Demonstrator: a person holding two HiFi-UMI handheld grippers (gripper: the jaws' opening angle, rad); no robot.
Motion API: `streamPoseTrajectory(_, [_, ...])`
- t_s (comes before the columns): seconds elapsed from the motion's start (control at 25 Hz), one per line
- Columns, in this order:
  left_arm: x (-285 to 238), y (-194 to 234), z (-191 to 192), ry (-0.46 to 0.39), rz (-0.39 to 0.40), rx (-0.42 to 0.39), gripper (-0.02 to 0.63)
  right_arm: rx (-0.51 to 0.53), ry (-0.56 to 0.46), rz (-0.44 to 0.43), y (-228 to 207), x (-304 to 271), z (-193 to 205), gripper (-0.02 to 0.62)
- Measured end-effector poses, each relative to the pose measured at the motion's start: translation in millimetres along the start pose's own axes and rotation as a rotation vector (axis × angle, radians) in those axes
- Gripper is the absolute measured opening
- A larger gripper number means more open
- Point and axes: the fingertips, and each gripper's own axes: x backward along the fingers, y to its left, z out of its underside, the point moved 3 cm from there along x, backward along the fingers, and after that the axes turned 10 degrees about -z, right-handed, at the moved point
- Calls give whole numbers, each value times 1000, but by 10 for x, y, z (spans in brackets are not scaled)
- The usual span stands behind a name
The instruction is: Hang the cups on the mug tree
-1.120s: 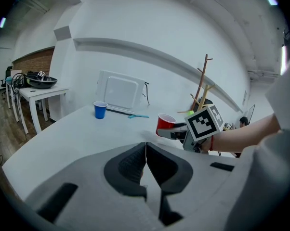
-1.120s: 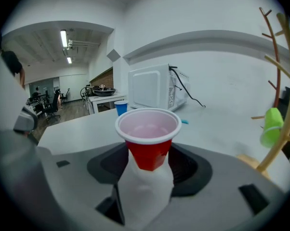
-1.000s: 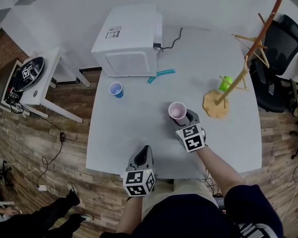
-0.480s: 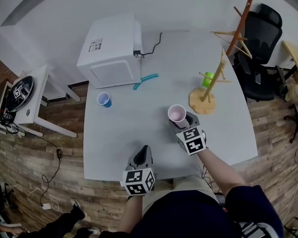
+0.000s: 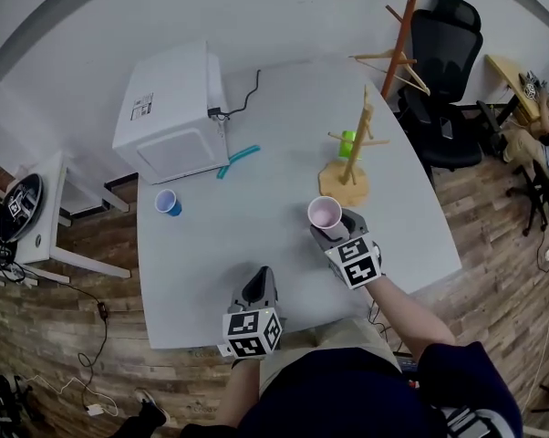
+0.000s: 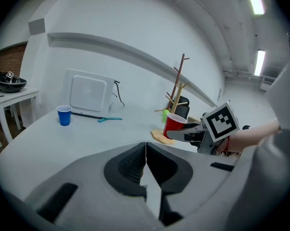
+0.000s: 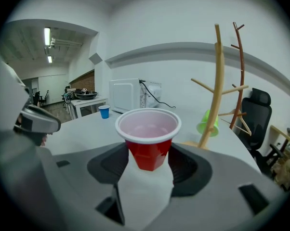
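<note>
Right claw (image 7: 148, 154) clasps red cup (image 5: 326, 213), left claw (image 6: 145, 160) — closed

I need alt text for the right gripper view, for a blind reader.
The right hand-held gripper grips an upright red cup. Beyond it on the table stand a blue cup, a white appliance and a wooden mug tree holding a green cup.

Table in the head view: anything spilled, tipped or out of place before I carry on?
Nothing stands out. The red cup sits upright in the right gripper, the blue cup stands upright near the white box, and the green cup hangs on the mug tree. A teal strip lies by the box; no spill shows.
</note>
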Motion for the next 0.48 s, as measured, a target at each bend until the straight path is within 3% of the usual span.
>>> streamPoseTrajectory(0.48, [-114, -261, -66, 6, 56, -28, 20, -3, 14, 84, -393, 421, 111, 255])
